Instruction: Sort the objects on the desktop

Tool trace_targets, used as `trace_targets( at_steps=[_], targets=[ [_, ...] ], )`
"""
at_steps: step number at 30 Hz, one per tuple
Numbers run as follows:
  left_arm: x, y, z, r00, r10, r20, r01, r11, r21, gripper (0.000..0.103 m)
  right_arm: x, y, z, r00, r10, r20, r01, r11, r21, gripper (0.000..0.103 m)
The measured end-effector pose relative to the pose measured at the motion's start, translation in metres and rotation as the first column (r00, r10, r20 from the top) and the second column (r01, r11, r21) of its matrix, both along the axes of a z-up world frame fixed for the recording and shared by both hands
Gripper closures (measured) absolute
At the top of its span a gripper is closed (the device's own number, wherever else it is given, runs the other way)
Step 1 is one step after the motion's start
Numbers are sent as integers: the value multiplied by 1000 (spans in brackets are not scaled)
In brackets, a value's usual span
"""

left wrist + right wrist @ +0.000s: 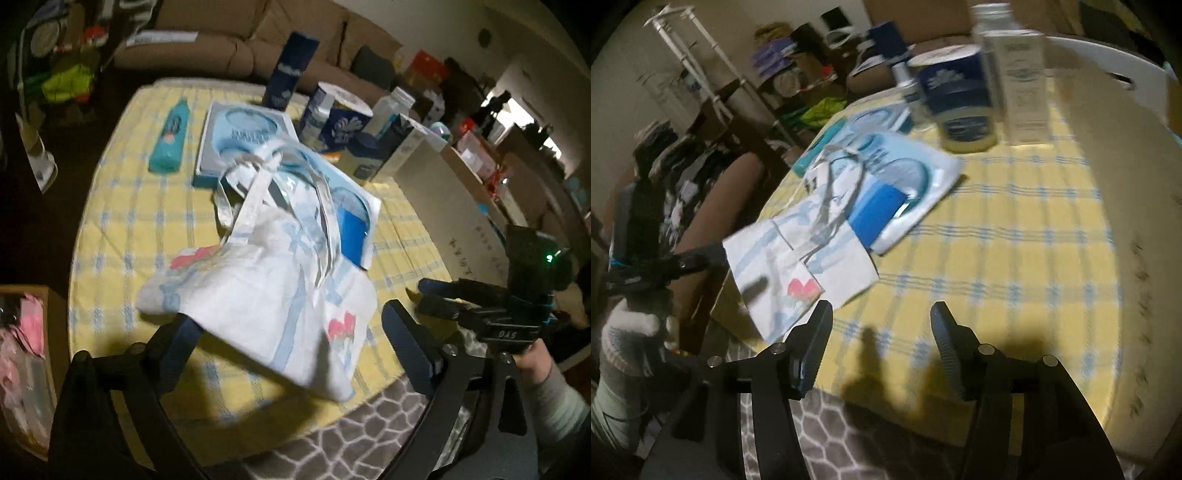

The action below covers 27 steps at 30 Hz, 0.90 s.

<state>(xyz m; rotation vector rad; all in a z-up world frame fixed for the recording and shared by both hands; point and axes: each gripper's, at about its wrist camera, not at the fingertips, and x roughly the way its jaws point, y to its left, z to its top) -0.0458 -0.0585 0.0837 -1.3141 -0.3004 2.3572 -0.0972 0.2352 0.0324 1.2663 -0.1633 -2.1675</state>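
A round table [122, 229] under a yellow-and-blue checked cloth filled mid-frame. On it lay a white tote bag [266, 295] at lower centre, a blue-and-white packet [354, 218] beneath its handles, a teal bottle [170, 134] at upper left, a flat box [240, 136] beside it, and cartons and bottles [347, 122] along the upper right edge.

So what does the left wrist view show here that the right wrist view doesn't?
Only the left wrist view shows the teal bottle lying whole on the tablecloth, the brown sofa, and the right gripper from the side.

Only the right wrist view shows the white rack, the white-gloved hand, and the right gripper open over bare cloth.

Both show the white tote bag at the table edge and the blue-and-white packet.
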Motion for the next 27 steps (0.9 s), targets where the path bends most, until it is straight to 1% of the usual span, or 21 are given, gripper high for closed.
trace_targets(
  at_steps=[1, 2, 3, 4, 5, 6, 7, 8, 9, 10, 11, 12, 14, 16, 18, 20, 22, 23, 24, 25, 27],
  targets=[
    [-5, 0, -6, 1000, -7, 14, 6, 999, 48, 4, -5, -8, -3, 1000, 18, -3, -18, 1000, 3, 44],
    [-8, -2, -12, 999, -17, 36, 13, 994, 113, 5, -8, -13, -5, 1000, 29, -7, -29, 1000, 3, 44],
    [-11, -3, -22, 998, -25, 63, 11, 979, 202, 14, -12, -18, -9, 999, 40, -10, -40, 999, -1, 43],
    [-14, -1, -26, 997, -24, 79, 4, 971, 240, 36, -15, -22, -12, 999, 43, -12, -43, 999, -18, 43],
    [-16, 0, -30, 996, -21, 90, -4, 963, 271, 47, -17, -25, -15, 999, 45, -9, -45, 998, -42, 43],
    [-18, 3, -35, 995, -20, 94, -8, 956, 293, 59, -18, -27, -18, 999, 47, -4, -47, 997, -65, 43],
    [-20, 7, -39, 995, -17, 100, -15, 952, 306, 61, -18, -29, -21, 999, 50, -2, -50, 996, -72, 43],
    [-21, 10, -42, 994, -16, 108, -21, 945, 326, 61, -17, -32, -24, 998, 60, 0, -60, 996, -70, 40],
    [-23, 13, -48, 992, -24, 124, -24, 928, 372, 61, -16, -34, -25, 998, 65, -11, -66, 996, -67, 40],
    [-23, 16, -52, 991, -30, 133, -26, 917, 398, 63, -16, -33, -24, 998, 68, -16, -69, 994, -82, 39],
    [-23, 20, -55, 990, -39, 139, -23, 906, 423, 65, -17, -32, -24, 998, 67, -4, -67, 992, -103, 39],
    [-21, 25, -56, 989, -56, 137, -12, 894, 448, 65, -19, -29, -24, 998, 68, 16, -65, 987, -146, 40],
    [-18, 30, -50, 991, -79, 107, 17, 873, 487, 65, -20, -27, -21, 997, 65, 28, -59, 980, -191, 40],
    [-13, 30, -34, 996, -86, 34, 54, 842, 536, 66, -20, -26, -12, 998, 61, 22, -55, 977, -206, 40],
    [-10, 27, -17, 997, -76, -32, 80, 818, 570, 66, -19, -22, 4, 998, 63, 1, -61, 968, -242, 40],
    [-13, 28, -8, 995, -87, -43, 95, 790, 606, 65, -14, -19, 25, 996, 76, -46, -85, 962, -261, 38],
    [-15, 29, 0, 995, -82, -48, 93, 756, 648, 65, -4, -20, 48, 987, 117, -113, -143, 953, -265, 30],
    [-15, 30, 2, 996, -79, -49, 91, 742, 665, 65, 0, -22, 55, 982, 136, -135, -167, 951, -261, 25],
    [-15, 34, 5, 996, -75, -45, 86, 732, 676, 65, 4, -24, 60, 976, 152, -154, -187, 950, -249, 24],
    [-16, 37, 7, 996, -75, -46, 86, 731, 677, 65, 7, -27, 65, 971, 166, -171, -203, 951, -231, 24],
    [-15, 49, 15, 995, -87, -51, 98, 716, 691, 65, 15, -33, 69, 963, 181, -200, -218, 958, -184, 24]
  ],
)
